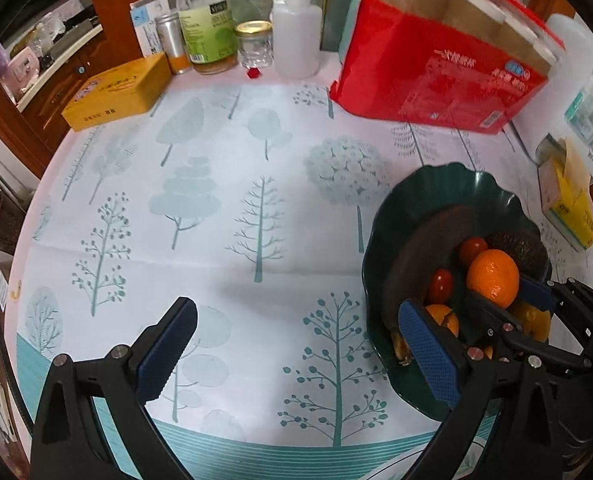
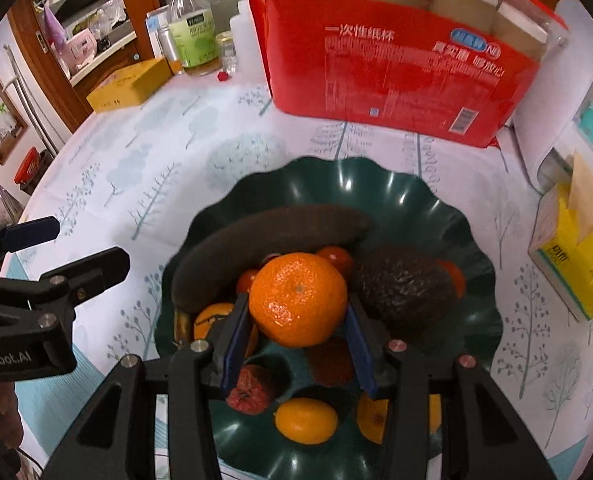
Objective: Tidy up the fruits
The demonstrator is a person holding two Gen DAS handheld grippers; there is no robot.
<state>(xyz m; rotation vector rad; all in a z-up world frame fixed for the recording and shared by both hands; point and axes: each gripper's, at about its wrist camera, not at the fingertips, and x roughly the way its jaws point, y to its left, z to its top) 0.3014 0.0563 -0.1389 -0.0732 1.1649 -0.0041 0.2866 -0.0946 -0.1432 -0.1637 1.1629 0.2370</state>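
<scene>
An orange is pinched between the jaws of the right gripper above the dark green bowl, where a blackened banana, an avocado, small tomatoes and other citrus are crowded beneath it. The jaws of the left gripper are spread wide over the tree-patterned desk just beside the bowl. Farther back, a red pack of paper cups, a yellow box, bottles and a tissue box are ranged along the desk's edge.

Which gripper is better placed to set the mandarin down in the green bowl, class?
Right. The right gripper is shut on the mandarin directly above the green bowl; the left gripper is open, beside the bowl.
</scene>
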